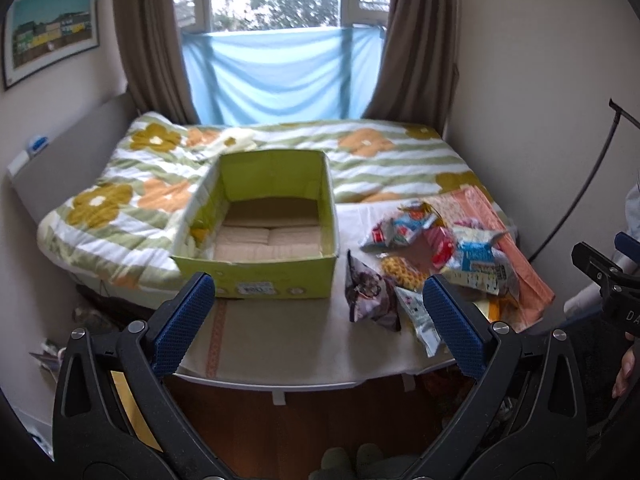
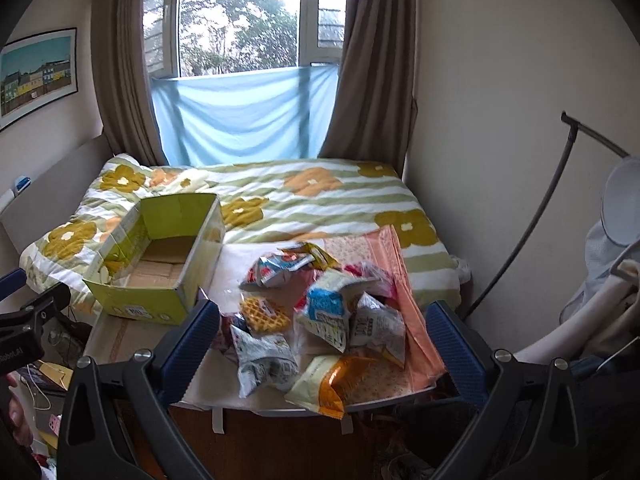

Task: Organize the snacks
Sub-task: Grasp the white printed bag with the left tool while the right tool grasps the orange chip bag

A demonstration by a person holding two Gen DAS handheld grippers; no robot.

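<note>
- Your left gripper is spread wide with nothing between its blue ribbed pads, hovering off the near edge of the bed
- Straight ahead of it, a little to its left, sits the lime-green open-topped cardboard box; its long axis runs away from the claw toward the window, its opening faces up, and only the bare brown floor shows inside
- Ahead and to the right of that claw, the dark purple snack pouch stands on end just beside the box's near right corner
- Your right gripper is likewise spread wide and holds nothing, with the heap of crinkled snack packets lying directly ahead between its pads
- In that heap, the waffle in a clear wrapper lies ahead-left, and a white-and-orange flat packet lies nearest, its orange end hanging over the bed edge toward the claw
- The packets point every which way, overlapping, on a peach patterned cloth whose long side runs away from the claw
- Beyond both claws spreads the flowered green-striped quilt; to the right of the right claw a thin dark curved rod leans along the wall
- The black body of the other tool shows at the left edge of the right view
</note>
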